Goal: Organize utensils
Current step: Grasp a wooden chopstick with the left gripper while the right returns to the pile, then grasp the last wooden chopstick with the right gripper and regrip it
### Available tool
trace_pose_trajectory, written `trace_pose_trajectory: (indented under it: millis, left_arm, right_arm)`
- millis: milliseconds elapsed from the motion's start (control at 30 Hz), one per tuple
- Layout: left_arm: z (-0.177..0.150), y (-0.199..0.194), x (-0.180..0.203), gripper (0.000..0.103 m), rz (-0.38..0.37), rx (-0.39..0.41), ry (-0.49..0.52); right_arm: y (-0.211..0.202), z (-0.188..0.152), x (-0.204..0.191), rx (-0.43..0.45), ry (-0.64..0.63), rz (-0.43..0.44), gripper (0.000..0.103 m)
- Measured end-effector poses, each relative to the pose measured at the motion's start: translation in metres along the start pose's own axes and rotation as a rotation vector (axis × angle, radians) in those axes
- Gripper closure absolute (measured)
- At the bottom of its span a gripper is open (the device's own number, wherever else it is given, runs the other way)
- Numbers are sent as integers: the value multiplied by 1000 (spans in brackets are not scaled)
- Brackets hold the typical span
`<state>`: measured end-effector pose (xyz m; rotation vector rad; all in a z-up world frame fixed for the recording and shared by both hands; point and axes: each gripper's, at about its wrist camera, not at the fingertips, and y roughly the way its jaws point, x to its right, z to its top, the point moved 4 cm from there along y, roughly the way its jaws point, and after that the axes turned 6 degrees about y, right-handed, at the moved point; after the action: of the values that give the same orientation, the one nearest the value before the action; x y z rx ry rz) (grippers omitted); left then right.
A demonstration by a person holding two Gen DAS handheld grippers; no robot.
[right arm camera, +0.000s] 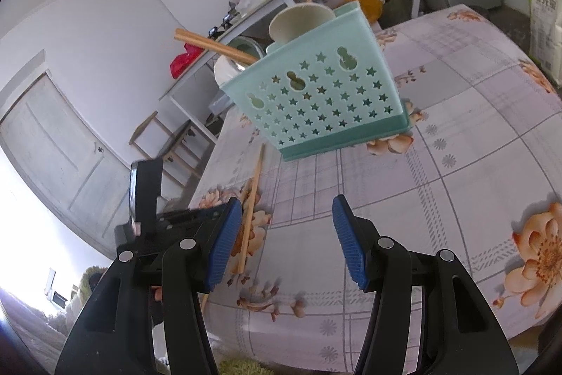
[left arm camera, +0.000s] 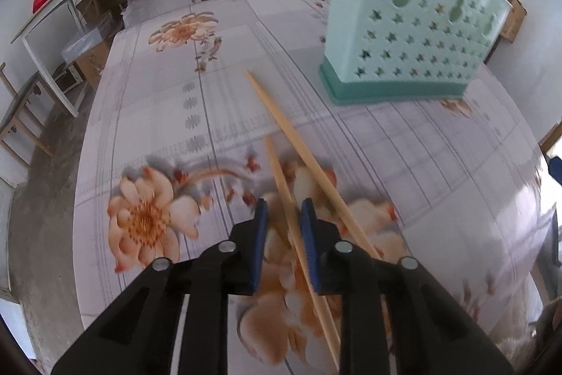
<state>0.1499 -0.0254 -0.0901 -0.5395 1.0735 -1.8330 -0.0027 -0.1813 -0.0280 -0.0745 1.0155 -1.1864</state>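
Left view only: left tongs [left arm camera: 283, 211] narrow, straddling wooden chopstick [left arm camera: 298, 236]; second chopstick [left arm camera: 295, 143] alongside. Right tongs [right arm camera: 287, 211] wide, empty; perforated mint plastic holder [right arm camera: 316, 97] on floral tabletop [right arm camera: 456, 171]

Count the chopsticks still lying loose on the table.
2. One chopstick lies between the left gripper's open fingers; the other chopstick lies just beside it, its tip nearer the green holder. More chopsticks already stand in the holder; others may be hidden.

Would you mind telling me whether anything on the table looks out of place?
Yes: two chopsticks lie crossed on the tablecloth beside the green utensil holder, not in it; the left gripper straddles one.
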Motion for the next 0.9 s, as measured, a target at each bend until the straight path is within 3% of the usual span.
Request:
trace_pose_trajectory:
  millis: [267, 900]
  left_arm:
    - [9, 7, -10, 95, 12, 30, -52]
    - [-19, -11, -21, 97, 29, 58, -107]
  right_arm:
    - [12, -12, -11, -45, -32, -9, 50]
    - [54, -40, -40, -177, -154, -56, 50]
